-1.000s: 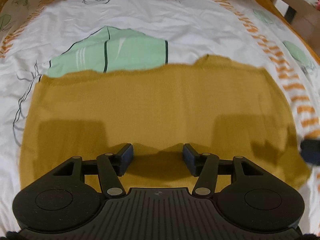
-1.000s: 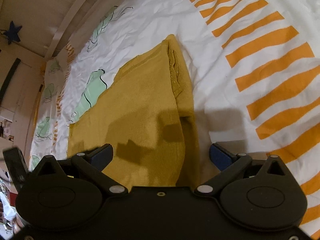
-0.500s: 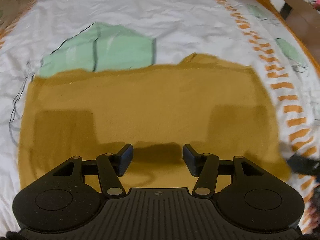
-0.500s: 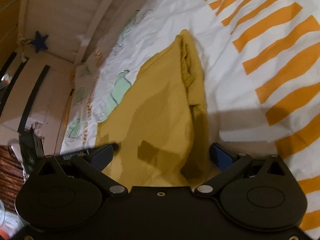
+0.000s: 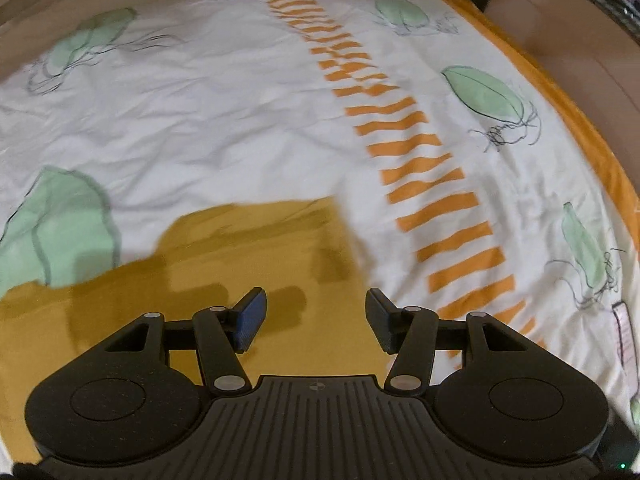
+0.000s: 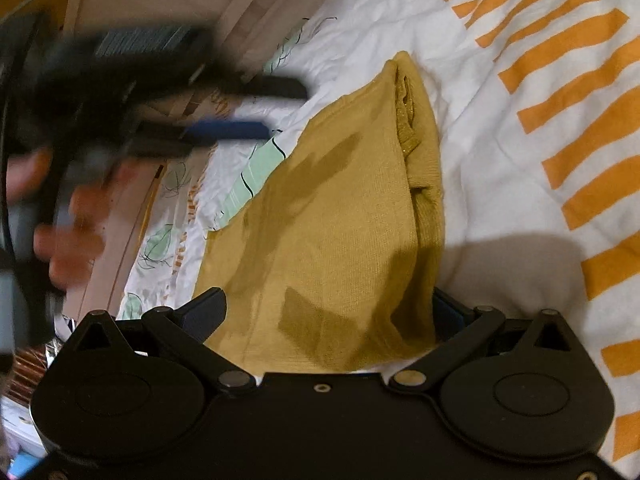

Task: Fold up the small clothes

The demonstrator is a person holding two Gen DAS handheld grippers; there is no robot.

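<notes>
A mustard yellow knit garment (image 5: 224,256) lies folded flat on the bed cover (image 5: 240,120). My left gripper (image 5: 316,320) hangs open just above the garment's right edge, with nothing between its fingers. In the right wrist view the garment (image 6: 340,220) runs away from me, its stacked fold edges along the right side. My right gripper (image 6: 326,312) stands wide open over the garment's near end. The cloth lies between the jaws and covers part of the right finger. The left gripper (image 6: 256,108) shows blurred at the upper left, held by a hand (image 6: 68,256).
The cover is white with green leaf prints (image 5: 484,92) and a band of orange stripes (image 5: 420,172). Its orange border (image 5: 560,100) marks the bed's right edge. A wooden bed rail (image 6: 240,4) runs behind the garment.
My left gripper swung right and rose, from over the garment's middle to its right edge, still open. It has now come into the right wrist view. The right gripper barely moved.
</notes>
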